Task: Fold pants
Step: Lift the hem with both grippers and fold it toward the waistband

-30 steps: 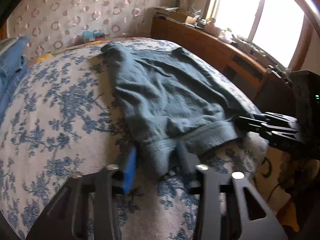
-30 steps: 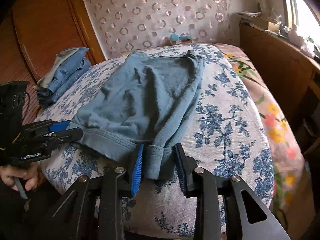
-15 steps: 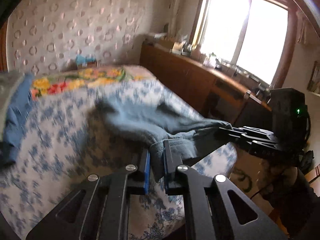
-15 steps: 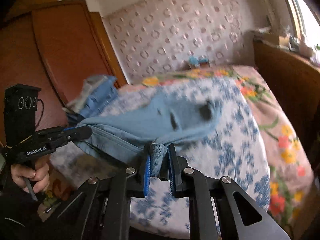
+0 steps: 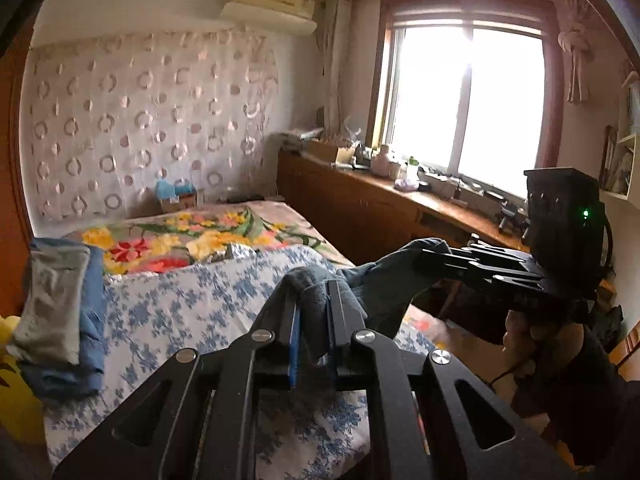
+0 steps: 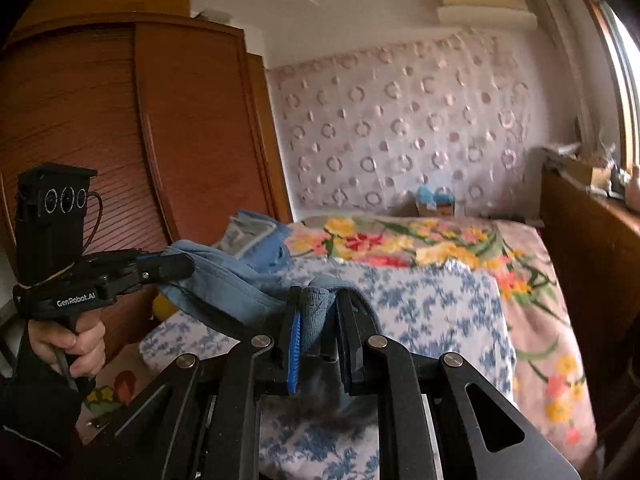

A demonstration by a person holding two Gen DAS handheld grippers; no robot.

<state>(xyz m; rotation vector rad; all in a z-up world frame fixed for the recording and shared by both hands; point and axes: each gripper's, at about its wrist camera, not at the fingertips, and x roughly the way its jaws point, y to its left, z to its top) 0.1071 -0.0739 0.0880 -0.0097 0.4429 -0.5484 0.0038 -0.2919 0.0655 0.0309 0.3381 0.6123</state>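
Observation:
The blue-grey pants hang off the bed, stretched by one edge between my two grippers. In the left wrist view my left gripper is shut on a bunched fold of the fabric. My right gripper is at the right, clamped on the other end. In the right wrist view my right gripper is shut on a rolled corner of the pants. My left gripper, held by a hand, pinches the far end at the left. The lower part of the pants hangs hidden below the fingers.
The bed has a blue floral sheet over a bright flowered cover. A stack of folded clothes lies at its left side. A wooden wardrobe stands left. A cluttered wooden counter runs under the window at right.
Both grippers closed on the near edge of the pants and rose, lifting the pants off the sheet where they lay flat. Both views now look higher into the room.

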